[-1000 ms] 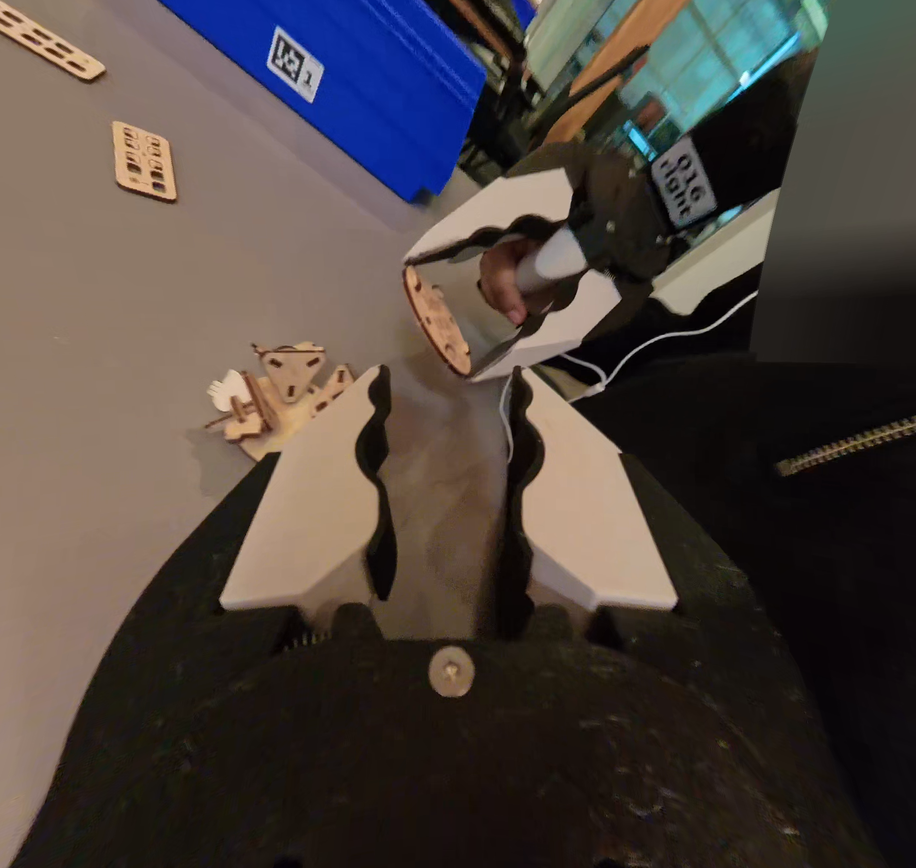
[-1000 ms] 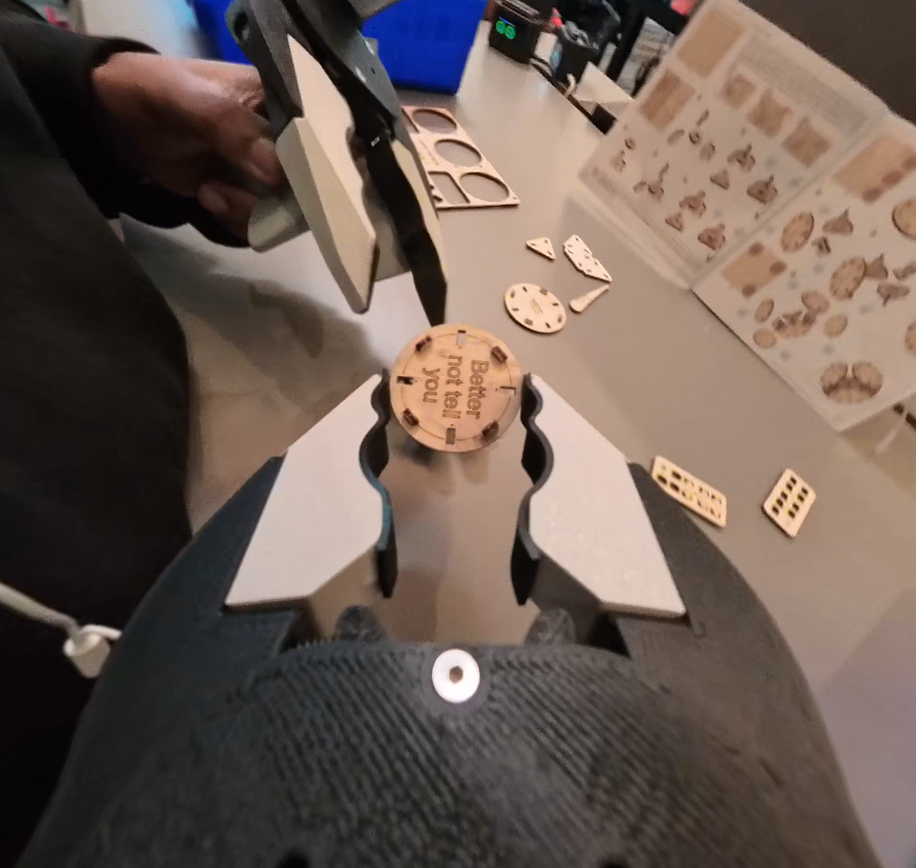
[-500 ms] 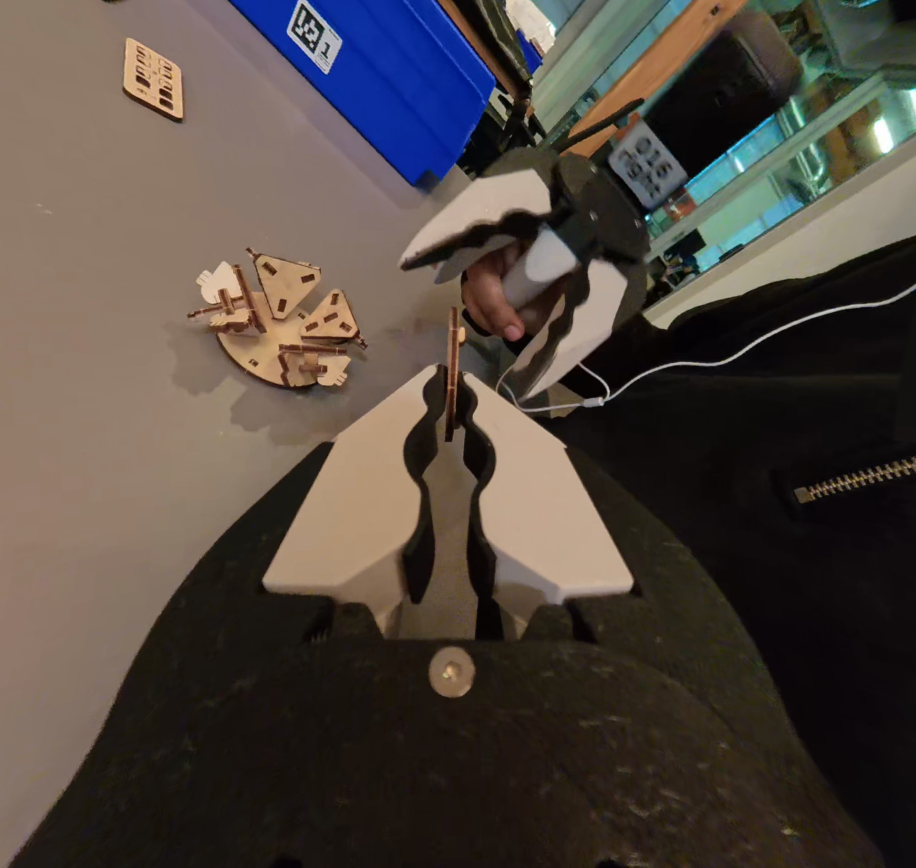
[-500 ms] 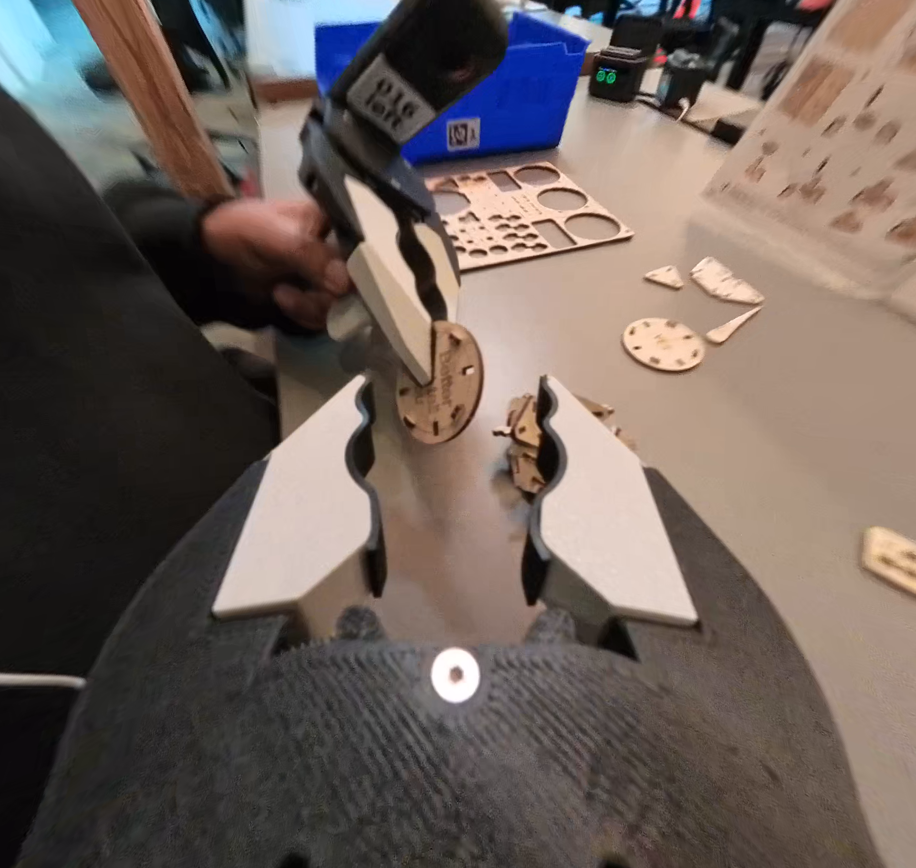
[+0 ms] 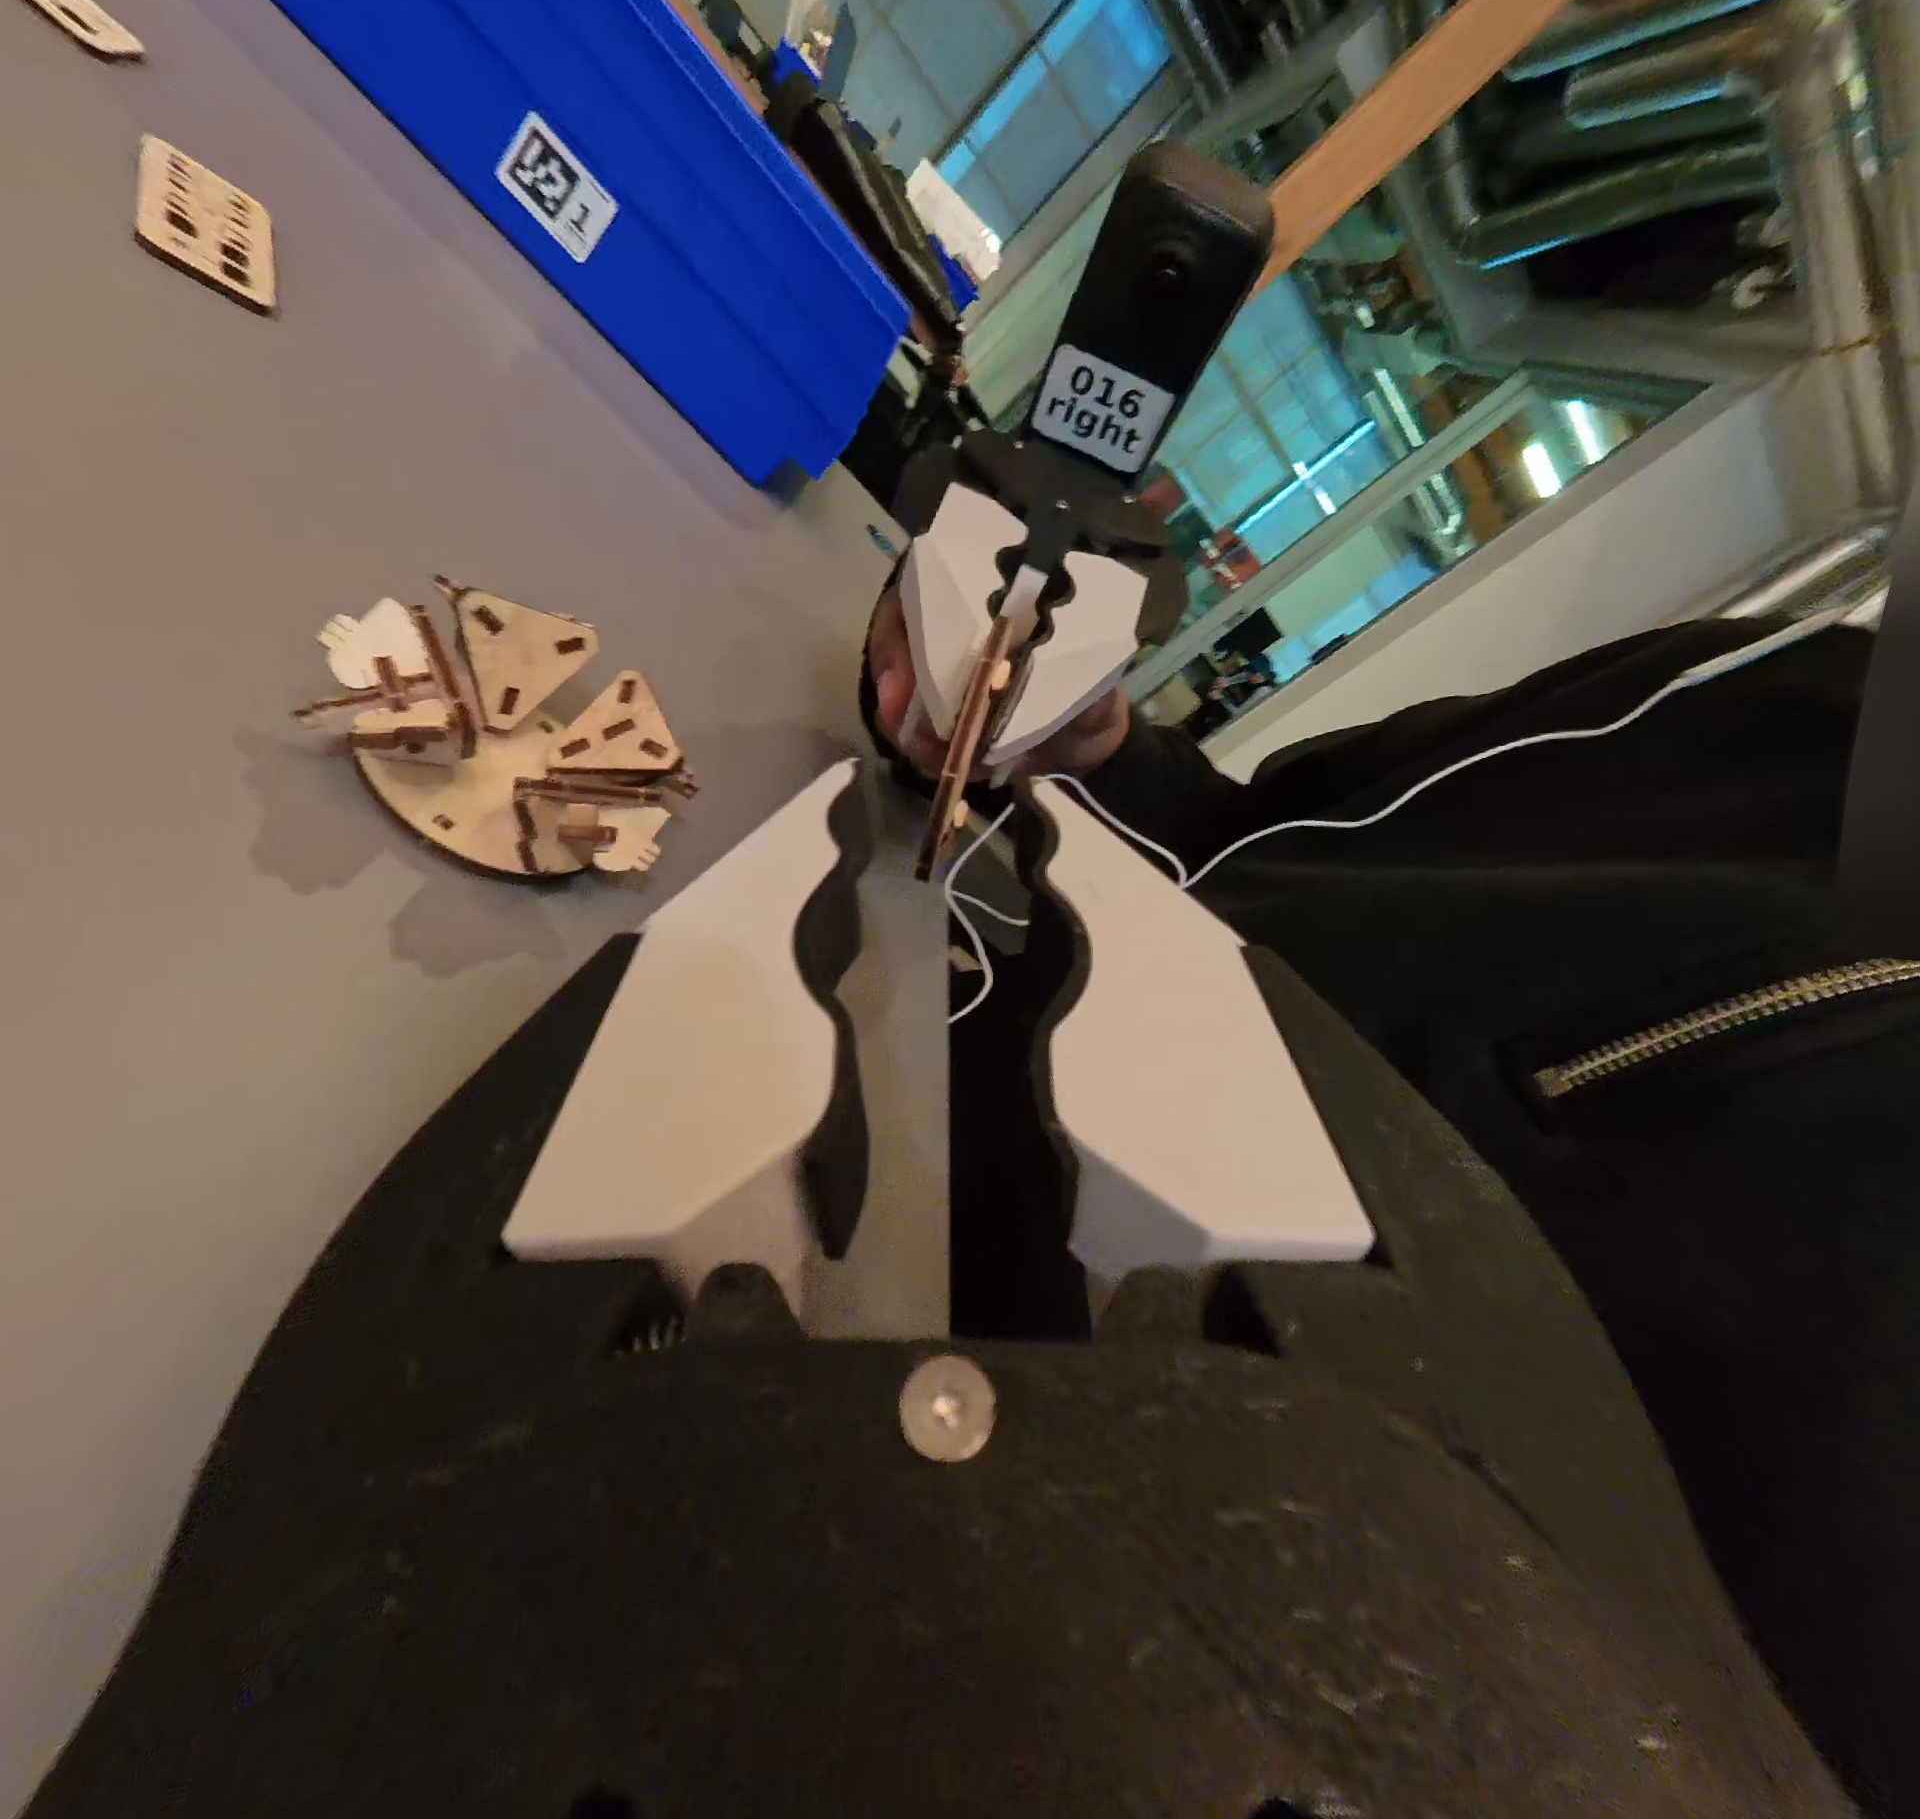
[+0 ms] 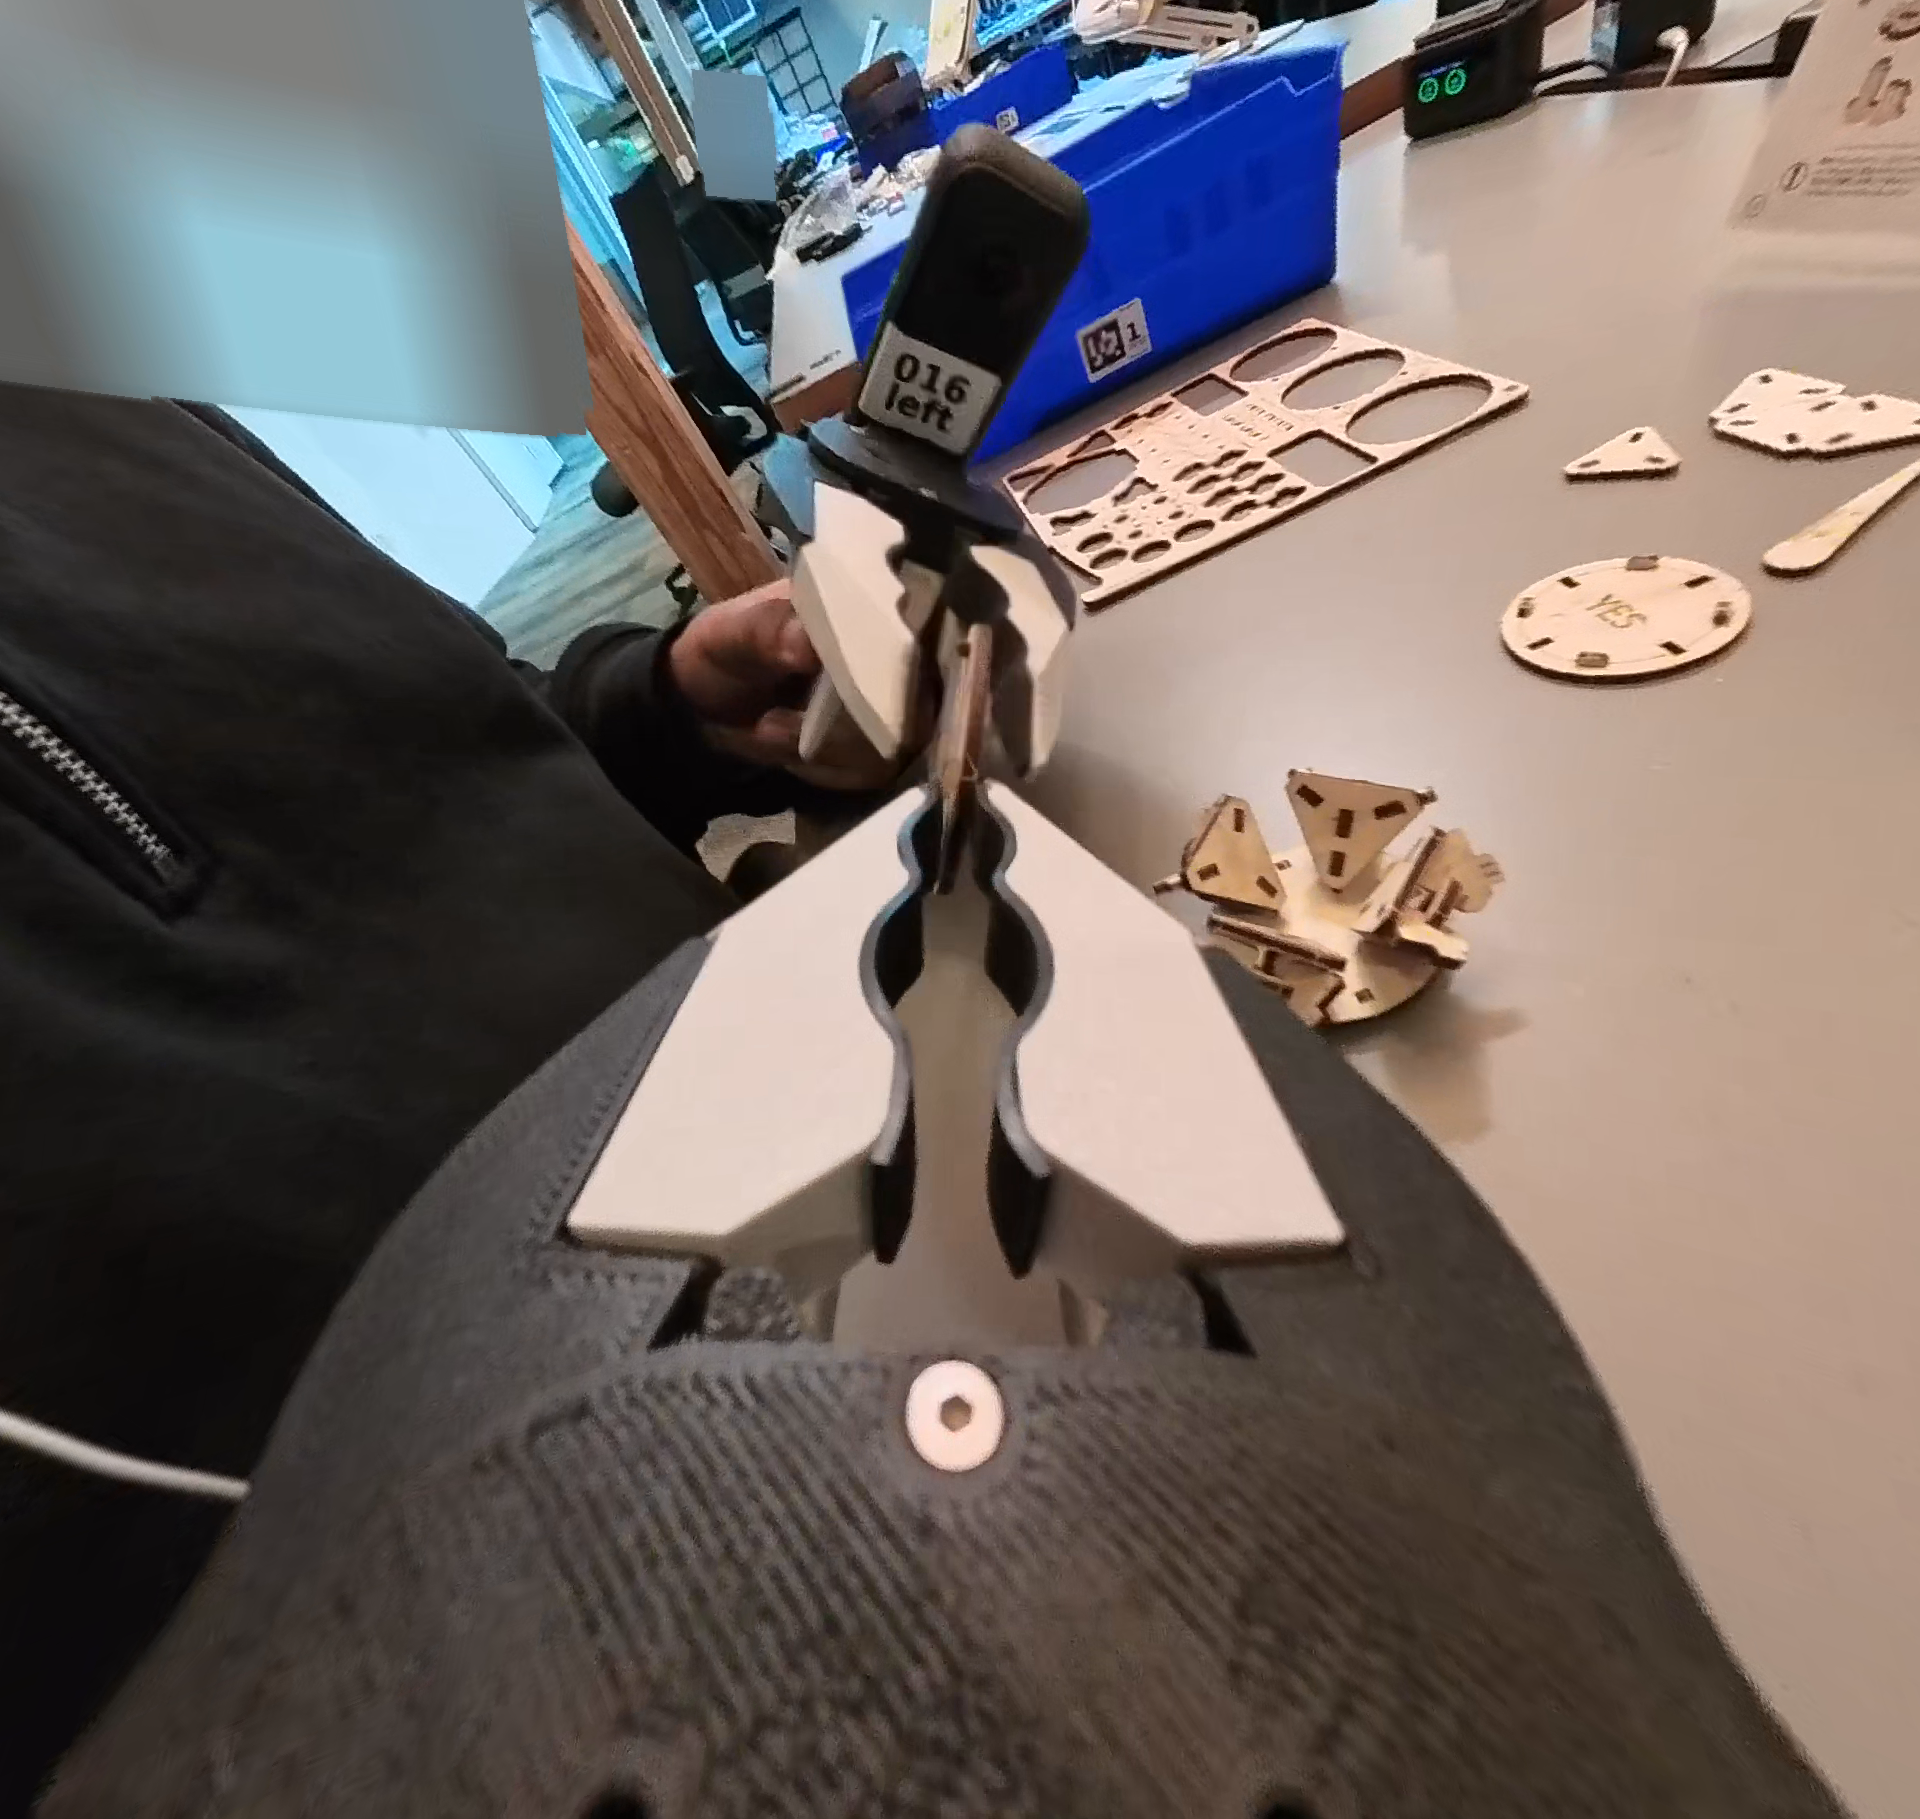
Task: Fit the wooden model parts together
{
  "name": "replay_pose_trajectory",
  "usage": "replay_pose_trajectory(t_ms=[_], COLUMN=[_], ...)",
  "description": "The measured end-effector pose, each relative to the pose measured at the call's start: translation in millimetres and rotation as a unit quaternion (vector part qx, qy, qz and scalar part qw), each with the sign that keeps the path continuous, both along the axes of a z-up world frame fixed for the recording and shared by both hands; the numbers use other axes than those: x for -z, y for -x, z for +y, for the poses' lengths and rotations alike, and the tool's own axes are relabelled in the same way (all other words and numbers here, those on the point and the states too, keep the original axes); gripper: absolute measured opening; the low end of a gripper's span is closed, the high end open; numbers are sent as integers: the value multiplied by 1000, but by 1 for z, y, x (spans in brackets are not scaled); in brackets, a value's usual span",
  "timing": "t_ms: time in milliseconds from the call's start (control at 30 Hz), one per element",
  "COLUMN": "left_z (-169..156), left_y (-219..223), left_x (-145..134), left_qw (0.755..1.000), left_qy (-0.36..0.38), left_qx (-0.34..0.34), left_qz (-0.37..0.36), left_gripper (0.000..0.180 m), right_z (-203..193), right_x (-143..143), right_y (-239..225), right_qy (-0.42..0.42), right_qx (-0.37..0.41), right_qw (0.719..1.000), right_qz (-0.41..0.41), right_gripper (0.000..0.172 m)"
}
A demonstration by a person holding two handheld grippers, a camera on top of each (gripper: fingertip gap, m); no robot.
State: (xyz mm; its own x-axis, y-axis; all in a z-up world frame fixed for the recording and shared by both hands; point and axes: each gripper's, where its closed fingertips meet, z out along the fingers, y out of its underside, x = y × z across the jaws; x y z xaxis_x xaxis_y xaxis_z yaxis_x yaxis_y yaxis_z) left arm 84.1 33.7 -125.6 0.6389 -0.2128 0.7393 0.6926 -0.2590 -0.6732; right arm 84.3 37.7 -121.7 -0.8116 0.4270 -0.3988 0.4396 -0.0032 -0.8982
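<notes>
A round wooden disc hangs edge-on above the grey table. My right gripper is shut on the disc, with its pads on the disc's two flat faces. The left wrist view shows the right gripper clamping the disc's upper half. My left gripper is open. The disc's lower end stands between its fingertips with a gap on each side. The left gripper also shows in the right wrist view, spread around the disc's far end. A partly built wooden model with upright triangles lies on the table.
A blue bin stands at the back. A punched-out wooden sheet, a second disc, loose triangles and a printed sheet lie to the right. Small slotted plates lie far left. The person's black jacket is close by. The grippers are tip to tip, or close to it.
The disc passed between the grippers: the right held it by its rim, then the left clamped its faces. Now the right has shut on its faces and the left has opened.
</notes>
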Motion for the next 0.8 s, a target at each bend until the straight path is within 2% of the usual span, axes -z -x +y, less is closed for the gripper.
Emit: replay_pose_trajectory(t_ms=[167,233,267,333,500,800], left_z=[-6,-6,-5,-4,-6,-5], left_y=[3,-2,0,4,8,17], left_x=[9,15,20,27,28,24], left_qw=[996,992,989,984,981,988], left_qy=[33,47,61,84,88,71], left_qx=[-2,13,5,-4,0,-5], left_qz=[86,120,137,157,170,141], left_gripper=[26,10,7,15,26,25], right_z=[3,2,2,2,10,14], right_x=[6,9,11,13,23,28], right_y=[0,1,2,2,4,10], right_qy=[-34,-36,-36,-39,-76,-65], right_qx=[3,2,3,2,2,2], right_qw=[999,999,999,999,997,998], right_qz=[24,33,29,25,8,-25], right_gripper=[2,2,3,3,2,2])
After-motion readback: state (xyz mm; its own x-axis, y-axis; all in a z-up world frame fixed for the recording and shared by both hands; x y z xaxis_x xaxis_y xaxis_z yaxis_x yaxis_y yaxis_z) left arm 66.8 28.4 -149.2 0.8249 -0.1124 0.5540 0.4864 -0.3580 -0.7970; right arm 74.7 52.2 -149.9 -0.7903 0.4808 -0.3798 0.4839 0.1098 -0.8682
